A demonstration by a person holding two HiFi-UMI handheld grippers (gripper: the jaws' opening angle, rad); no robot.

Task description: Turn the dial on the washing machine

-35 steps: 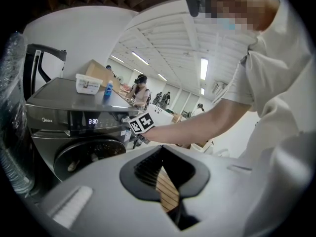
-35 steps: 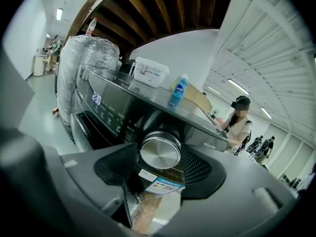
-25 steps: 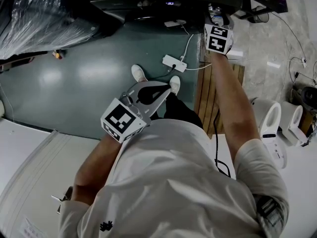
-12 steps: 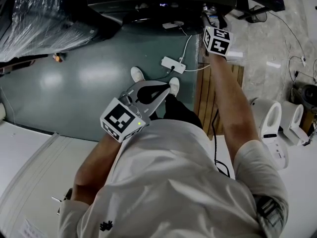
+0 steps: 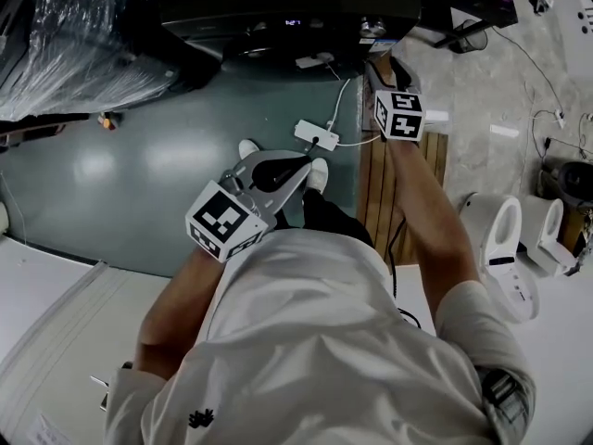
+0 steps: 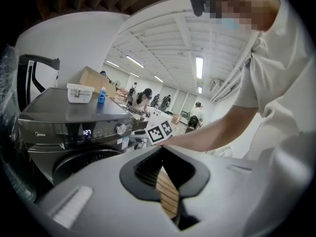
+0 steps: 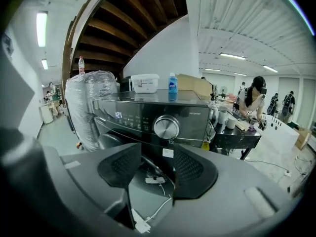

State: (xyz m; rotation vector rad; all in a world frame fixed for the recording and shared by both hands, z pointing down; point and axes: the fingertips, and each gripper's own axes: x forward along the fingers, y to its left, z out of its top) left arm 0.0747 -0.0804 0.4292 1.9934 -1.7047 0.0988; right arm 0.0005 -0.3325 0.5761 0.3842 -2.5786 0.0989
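The dial is being faced, untouched and unturned, by the right claw, spread and empty though just narrowing, while the left claw is being held pressed together.

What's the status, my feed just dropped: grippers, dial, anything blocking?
Right gripper open and empty, jaws just closing slightly, short of the washing machine dial. Left gripper shut, empty, back by the torso. Nothing between jaws and dial.
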